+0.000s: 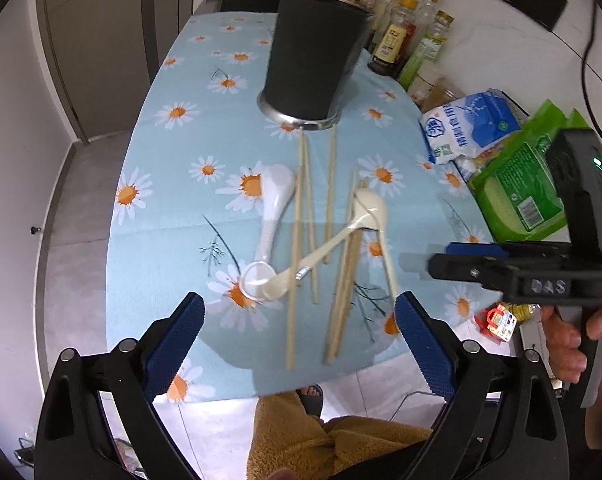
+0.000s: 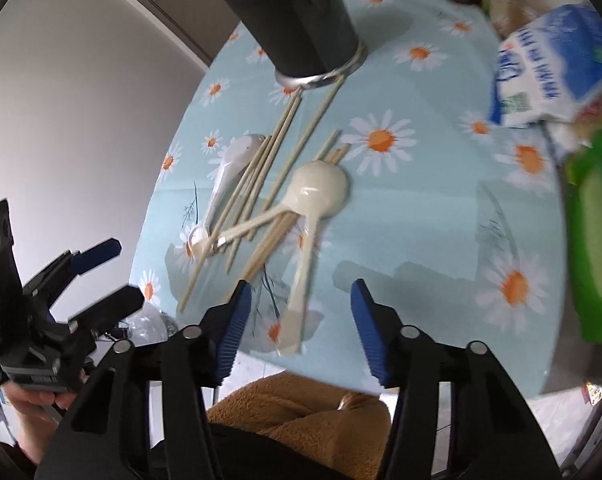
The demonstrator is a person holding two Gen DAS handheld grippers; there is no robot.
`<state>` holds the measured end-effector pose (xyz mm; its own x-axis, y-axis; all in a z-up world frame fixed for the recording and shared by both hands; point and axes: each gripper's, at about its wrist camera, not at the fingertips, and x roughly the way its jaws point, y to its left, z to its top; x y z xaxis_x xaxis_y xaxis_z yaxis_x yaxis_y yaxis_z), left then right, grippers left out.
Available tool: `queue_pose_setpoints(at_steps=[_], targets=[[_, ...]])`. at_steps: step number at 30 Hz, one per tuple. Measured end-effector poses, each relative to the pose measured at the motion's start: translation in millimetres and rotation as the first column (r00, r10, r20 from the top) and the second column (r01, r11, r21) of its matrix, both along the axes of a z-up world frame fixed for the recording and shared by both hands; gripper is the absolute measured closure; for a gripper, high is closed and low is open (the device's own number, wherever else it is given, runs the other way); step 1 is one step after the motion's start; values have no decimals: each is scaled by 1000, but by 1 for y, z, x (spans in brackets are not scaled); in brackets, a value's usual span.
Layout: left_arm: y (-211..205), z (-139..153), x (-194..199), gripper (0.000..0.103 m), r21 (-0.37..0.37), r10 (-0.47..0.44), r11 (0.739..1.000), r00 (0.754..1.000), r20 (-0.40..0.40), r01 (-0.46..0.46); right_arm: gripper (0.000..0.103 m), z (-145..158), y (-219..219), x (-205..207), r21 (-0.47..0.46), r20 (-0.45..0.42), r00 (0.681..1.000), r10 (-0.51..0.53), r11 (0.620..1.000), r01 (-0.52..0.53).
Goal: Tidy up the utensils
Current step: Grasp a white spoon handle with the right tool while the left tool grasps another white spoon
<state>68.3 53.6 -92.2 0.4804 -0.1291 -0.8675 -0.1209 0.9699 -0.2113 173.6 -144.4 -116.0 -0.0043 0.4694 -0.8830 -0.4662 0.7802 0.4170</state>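
Note:
A tall black utensil holder (image 1: 315, 54) with a metal base stands on the daisy tablecloth (image 1: 169, 200); it also shows in the right wrist view (image 2: 297, 20). Below it lie several wooden chopsticks (image 1: 303, 216), a white ceramic spoon (image 1: 275, 204) and cream plastic spoons (image 1: 333, 240), crossing each other. In the right wrist view the chopsticks (image 2: 257, 184), the white spoon (image 2: 229, 172) and a cream spoon (image 2: 321, 188) lie ahead. My left gripper (image 1: 299, 332) is open and empty above the table's near edge. My right gripper (image 2: 301, 316) is open and empty over a cream spoon's handle.
Sauce and oil bottles (image 1: 405, 36) stand at the back right. A blue-white bag (image 1: 469, 128) and a green packet (image 1: 517, 192) lie at the right edge. The right gripper body (image 1: 541, 276) hovers at the right of the left view. The floor lies left of the table.

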Motion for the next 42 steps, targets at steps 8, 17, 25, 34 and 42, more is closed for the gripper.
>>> queue_pose_setpoints(at_steps=[8,17,25,34,42], targets=[[35,-15,14,10,-61,4,998,1000,-11,-5,81,-34,36,29,-104,-130,991,-42,994,29],[49,-26,33,10,-99,-56,994,998,-3,55,94,-39,45,44,-185,-161,979,-122,979,92],[49,-32,52,10,-111,-148,983,989,-9,146,95,-38,43,48,-187,-175,972,-155,975,122],[46,-46,75,29,-138,-195,973,978,-67,185,95,-10,22,41,-106,-157,975,-159,984,143],[34,-50,94,61,-120,-212,973,970,-122,198,95,10,2,48,-51,-125,979,-160,987,155]])
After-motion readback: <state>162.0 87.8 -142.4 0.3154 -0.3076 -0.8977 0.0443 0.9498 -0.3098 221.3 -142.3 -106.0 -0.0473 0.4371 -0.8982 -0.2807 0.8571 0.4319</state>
